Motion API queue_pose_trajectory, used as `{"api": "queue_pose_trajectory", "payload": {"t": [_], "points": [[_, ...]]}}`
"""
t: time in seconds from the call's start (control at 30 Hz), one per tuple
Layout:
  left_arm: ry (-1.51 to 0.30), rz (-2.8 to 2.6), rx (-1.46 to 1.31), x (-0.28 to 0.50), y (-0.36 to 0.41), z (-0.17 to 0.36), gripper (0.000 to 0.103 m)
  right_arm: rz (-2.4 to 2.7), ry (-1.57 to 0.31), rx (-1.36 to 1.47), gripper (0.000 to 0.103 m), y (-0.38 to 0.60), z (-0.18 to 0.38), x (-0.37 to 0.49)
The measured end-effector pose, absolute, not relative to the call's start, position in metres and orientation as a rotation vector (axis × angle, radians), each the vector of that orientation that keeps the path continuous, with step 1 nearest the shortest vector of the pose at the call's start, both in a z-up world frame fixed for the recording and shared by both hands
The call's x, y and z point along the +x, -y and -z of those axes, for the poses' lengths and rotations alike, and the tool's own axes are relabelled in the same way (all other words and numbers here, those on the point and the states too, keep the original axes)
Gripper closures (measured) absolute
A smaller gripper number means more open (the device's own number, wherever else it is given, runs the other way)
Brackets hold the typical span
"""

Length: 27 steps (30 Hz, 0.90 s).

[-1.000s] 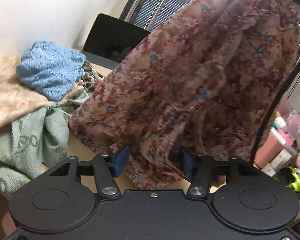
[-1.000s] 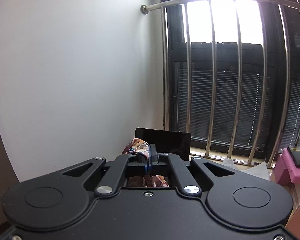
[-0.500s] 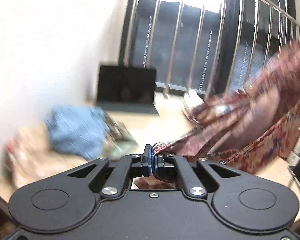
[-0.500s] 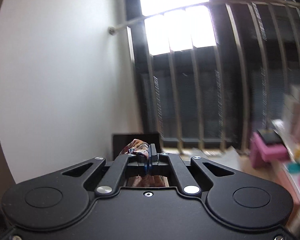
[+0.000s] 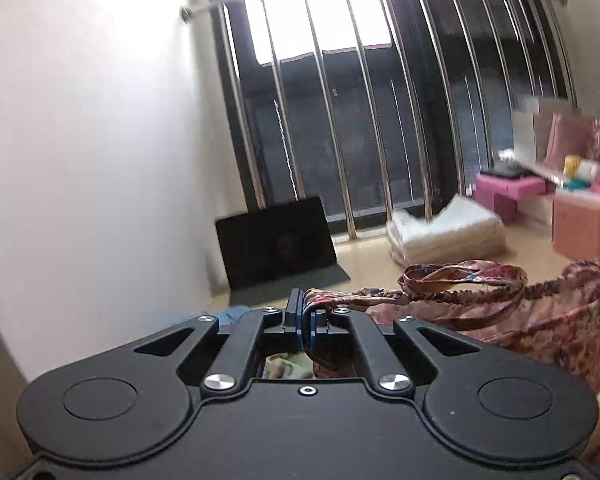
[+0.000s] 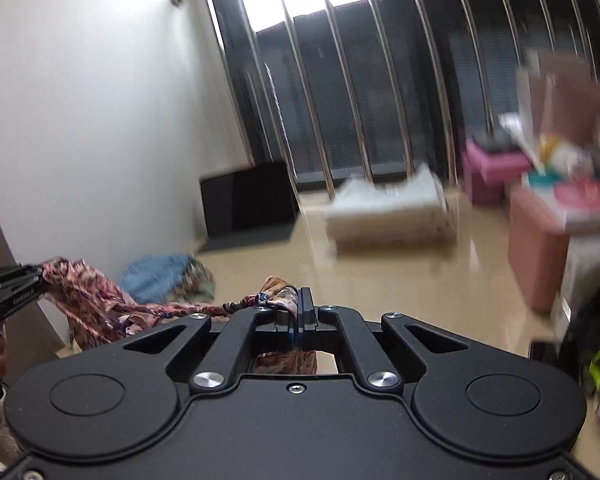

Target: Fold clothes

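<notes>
The floral garment (image 5: 540, 312) hangs in the air between the two tools, and its long axis runs side to side from one to the other. The left hand-held gripper (image 5: 305, 316) is closed on one gathered end: a bunched strap or hem of the patterned cloth is pinched between its blue-edged fingers, and from there the fabric leads off to the right, past a loop of elasticated edge, into the wider body of the cloth. The right hand-held gripper (image 6: 300, 312) is likewise clamped on a twisted end of the same garment, and in its view the cloth runs leftward as a tight rope to the other tool at the frame's left edge. So each tool has the garment directly at its fingertips, and the rest of it lies toward the other hand; neither is nearer, since both already hold it. The bulk sags below the stretched upper edge, over the near part of the bench (image 6: 420, 280). Beyond it, well apart from the held cloth, a blue garment (image 6: 160, 276) lies in a heap near the wall, with a dark tablet (image 5: 276, 240) and a white stack (image 5: 448, 228) further back. Judging by this, the next move turns on bringing that taut edge down flat along the bench, keeping the two ends level.
</notes>
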<state>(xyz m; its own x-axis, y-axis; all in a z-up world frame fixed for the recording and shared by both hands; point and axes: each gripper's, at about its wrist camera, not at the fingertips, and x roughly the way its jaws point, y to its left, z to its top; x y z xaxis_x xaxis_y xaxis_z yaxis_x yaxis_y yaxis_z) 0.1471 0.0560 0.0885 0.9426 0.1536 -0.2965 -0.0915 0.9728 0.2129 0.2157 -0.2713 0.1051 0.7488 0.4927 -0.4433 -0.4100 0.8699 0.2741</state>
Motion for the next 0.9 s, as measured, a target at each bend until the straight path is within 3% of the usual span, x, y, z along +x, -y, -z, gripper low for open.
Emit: {"api": "queue_pose_trajectory", "payload": {"t": [0.13,0.23,0.3,0.47,0.57,0.63,0.77,0.83,0.9], "points": [[-0.311,-0.138,0.18,0.187,-0.044,-0.091,0.1,-0.421,-0.574,0.162,0.102,0.276,-0.089,0.258],[-0.095,-0.188,0.23,0.151,-0.027,-0.121,0.1,-0.443,-0.358,0.187,0.102,0.282,-0.13,0.242],[-0.071,-0.209,0.257,0.147,-0.021,-0.123,0.1,-0.439,-0.237,0.188,0.102,0.287,-0.149,0.228],[-0.348,-0.137,0.222,0.194,-0.021,-0.071,0.1,-0.364,-0.579,0.162,0.102,0.283,-0.098,0.281],[-0.262,-0.121,0.262,0.15,0.006,-0.051,0.1,-0.378,-0.426,0.163,0.102,0.287,-0.103,0.243],[-0.313,-0.11,0.283,0.14,0.017,-0.037,0.1,-0.365,-0.345,0.151,0.102,0.287,-0.105,0.212],[-0.502,-0.051,0.217,0.187,0.002,-0.017,0.1,-0.346,-0.615,0.225,0.102,0.289,-0.056,0.24],[-0.469,-0.073,0.227,0.212,-0.006,-0.031,0.1,-0.311,-0.729,0.235,0.102,0.29,-0.03,0.277],[-0.368,-0.088,0.222,0.218,-0.01,-0.064,0.1,-0.314,-0.662,0.246,0.102,0.289,-0.05,0.286]]}}
